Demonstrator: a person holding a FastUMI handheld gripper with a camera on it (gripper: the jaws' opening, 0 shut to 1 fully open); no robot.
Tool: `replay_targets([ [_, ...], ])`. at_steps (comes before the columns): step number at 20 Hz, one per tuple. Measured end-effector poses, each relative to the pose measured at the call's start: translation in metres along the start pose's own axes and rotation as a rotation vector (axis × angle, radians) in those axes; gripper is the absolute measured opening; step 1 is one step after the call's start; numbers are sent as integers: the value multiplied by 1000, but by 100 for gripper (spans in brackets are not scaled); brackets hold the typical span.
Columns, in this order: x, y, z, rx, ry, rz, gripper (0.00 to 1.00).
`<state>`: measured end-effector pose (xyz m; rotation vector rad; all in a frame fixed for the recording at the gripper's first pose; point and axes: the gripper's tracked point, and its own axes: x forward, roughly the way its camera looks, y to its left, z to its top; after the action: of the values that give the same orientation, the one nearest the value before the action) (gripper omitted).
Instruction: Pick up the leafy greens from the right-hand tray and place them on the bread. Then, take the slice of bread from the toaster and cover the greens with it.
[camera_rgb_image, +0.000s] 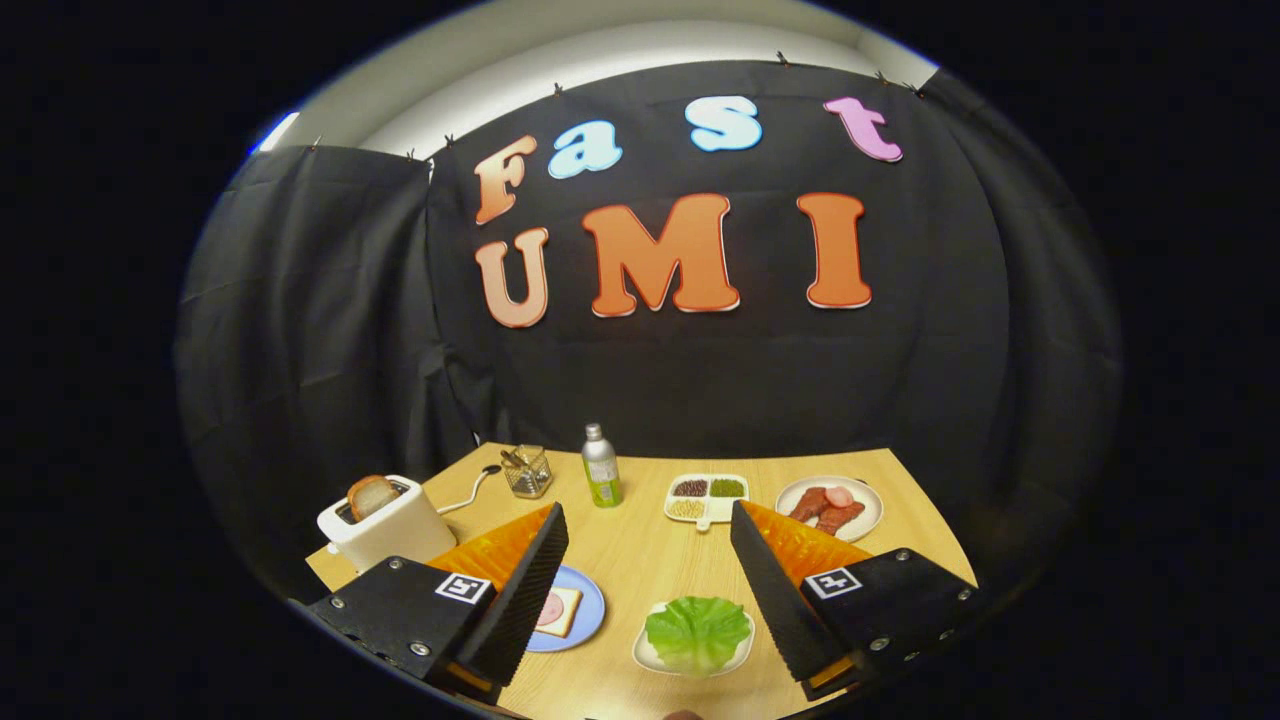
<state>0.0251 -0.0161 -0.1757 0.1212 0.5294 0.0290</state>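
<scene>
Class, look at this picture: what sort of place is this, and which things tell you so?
Probably a staged kitchen tabletop in a cloth-walled booth: a toaster holding a bread slice, leafy greens on a tray, and sausages plated. The open gripper hovers above the table.

Two wedge-shaped fingers (540, 590) with ribbed inner faces at lower centre of the frame, spread wide apart on a gripper (648, 525); black housings behind, silver screws, square black-and-white marker tags on top.
</scene>
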Motion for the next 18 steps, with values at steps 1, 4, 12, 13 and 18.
replay_targets([
  [1,6,0,-9,-3,37,5,98],
  [4,25,-2,-38,-13,141,18,98],
  [12,55,-12,-107,4,379,44,98],
  [13,56,-15,-115,3,404,46,98],
  [18,63,-19,-153,2,533,58,98],
])
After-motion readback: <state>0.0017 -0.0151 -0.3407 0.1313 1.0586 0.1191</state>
